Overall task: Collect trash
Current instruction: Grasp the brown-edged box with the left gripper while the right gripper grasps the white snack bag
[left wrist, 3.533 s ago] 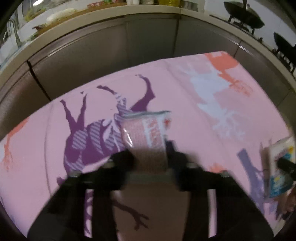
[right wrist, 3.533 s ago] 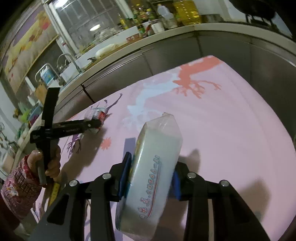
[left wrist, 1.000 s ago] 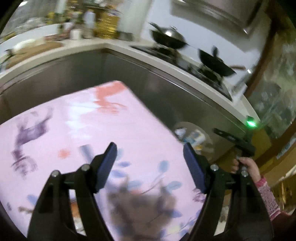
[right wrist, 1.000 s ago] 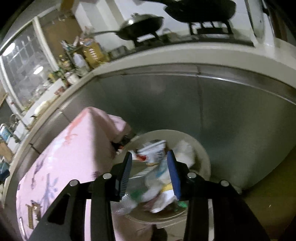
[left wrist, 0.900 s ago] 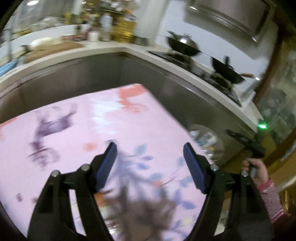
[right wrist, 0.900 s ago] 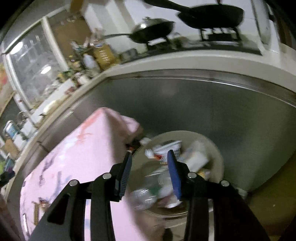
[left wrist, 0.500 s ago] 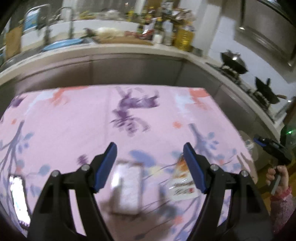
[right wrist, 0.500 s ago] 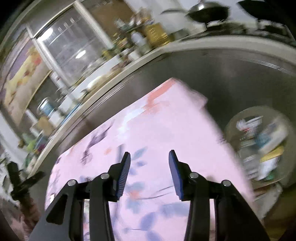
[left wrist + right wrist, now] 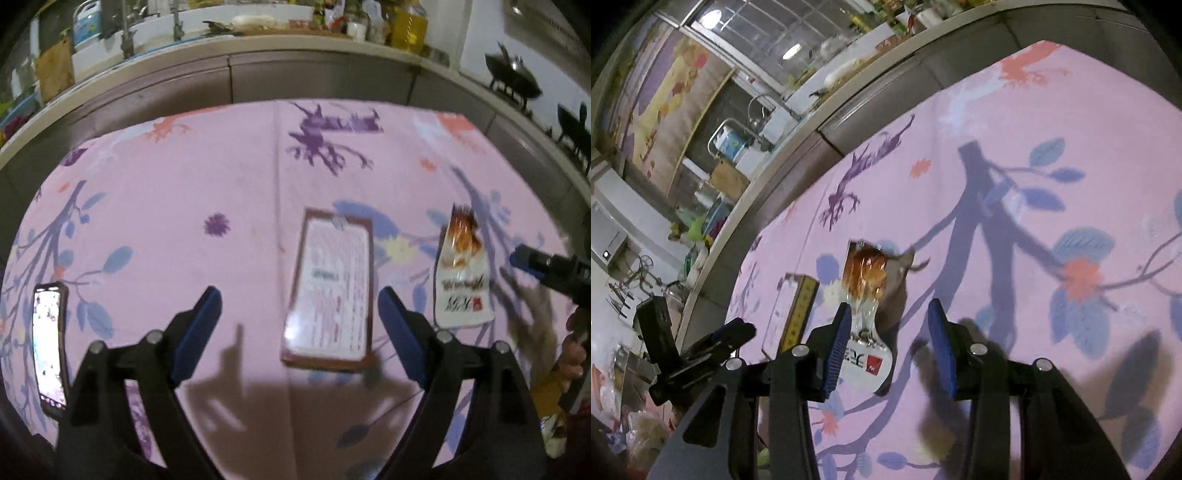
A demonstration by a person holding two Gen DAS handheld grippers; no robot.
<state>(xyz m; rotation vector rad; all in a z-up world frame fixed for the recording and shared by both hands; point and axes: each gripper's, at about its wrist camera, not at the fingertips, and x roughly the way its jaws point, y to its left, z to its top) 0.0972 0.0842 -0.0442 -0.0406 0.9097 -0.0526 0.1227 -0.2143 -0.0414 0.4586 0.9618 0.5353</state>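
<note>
A flat box [image 9: 332, 288] with a dark red border and a white label lies on the pink tablecloth [image 9: 221, 177]. My left gripper [image 9: 297, 310] hovers over its near end with the jaws opening; the pads touch nothing. To the box's right lies a white and orange snack packet [image 9: 461, 273]. In the right wrist view this packet [image 9: 866, 280] lies on the cloth under my right gripper [image 9: 890, 332], partly behind its left finger. That gripper is open with nothing gripped. The box [image 9: 796, 314] shows its yellow side there, to the left.
A phone [image 9: 50, 347] with a lit screen lies near the table's left front. Grey cabinet fronts and a cluttered counter [image 9: 258, 40] run behind the table, and woks [image 9: 513, 74] stand at the back right. A hand [image 9: 572, 354] holds the right gripper's handle.
Both grippers held packets earlier and are empty now. Both swung from the waste bin beside the table back over the cloth and dipped towards the box and packet. The left jaws stand wider.
</note>
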